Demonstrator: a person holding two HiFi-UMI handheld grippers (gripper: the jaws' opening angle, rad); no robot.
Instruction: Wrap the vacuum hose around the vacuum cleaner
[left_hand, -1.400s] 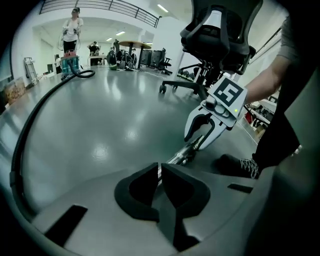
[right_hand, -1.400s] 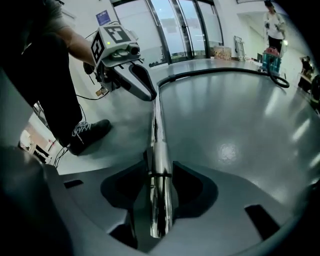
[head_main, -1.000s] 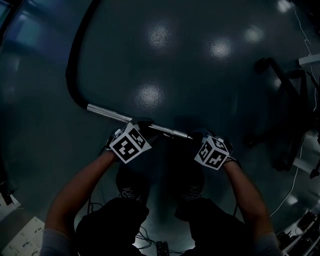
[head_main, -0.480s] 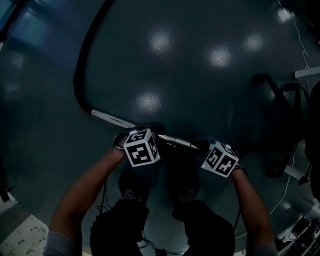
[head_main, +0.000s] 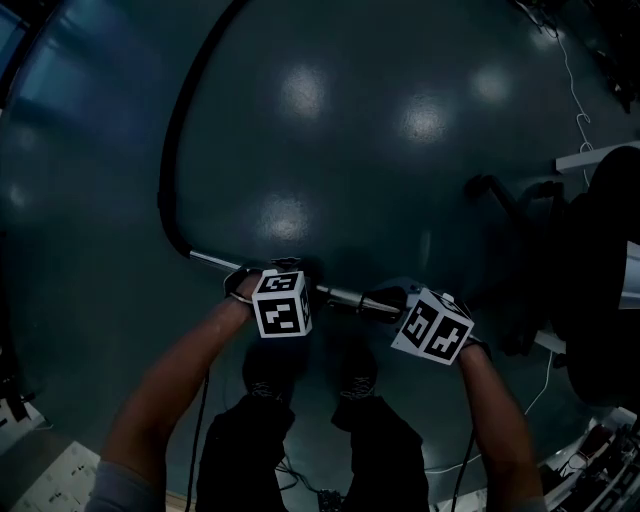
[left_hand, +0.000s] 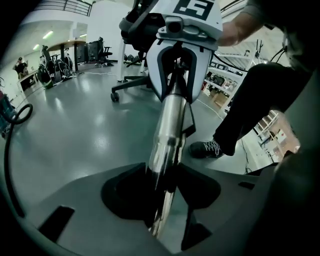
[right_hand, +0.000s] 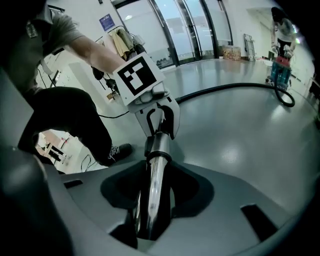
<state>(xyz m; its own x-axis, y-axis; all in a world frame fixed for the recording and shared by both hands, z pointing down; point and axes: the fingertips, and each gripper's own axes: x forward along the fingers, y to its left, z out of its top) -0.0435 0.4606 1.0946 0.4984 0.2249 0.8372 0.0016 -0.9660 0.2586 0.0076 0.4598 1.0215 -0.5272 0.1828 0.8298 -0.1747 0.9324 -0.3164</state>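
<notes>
Left gripper (left_hand: 162, 197) is clamping the metal tube (left_hand: 167, 125); its jaws have just been closing in, with the tube sitting between them. Right gripper (right_hand: 150, 200) is gripping the same tube further along, jaws narrow around it. Both are holding it off the floor (head_main: 400, 200), just ahead of the person's shoes (head_main: 268, 370). Black hose (head_main: 172, 160) is running from the tube's left end and arcing away across the floor. Cube (head_main: 282, 305) on each gripper is showing black-and-white square markers.

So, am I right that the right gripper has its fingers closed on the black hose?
Not quite: the right gripper has its fingers closed on the metal tube, not the black hose, which trails across the floor beyond. The right gripper view shows this.
</notes>
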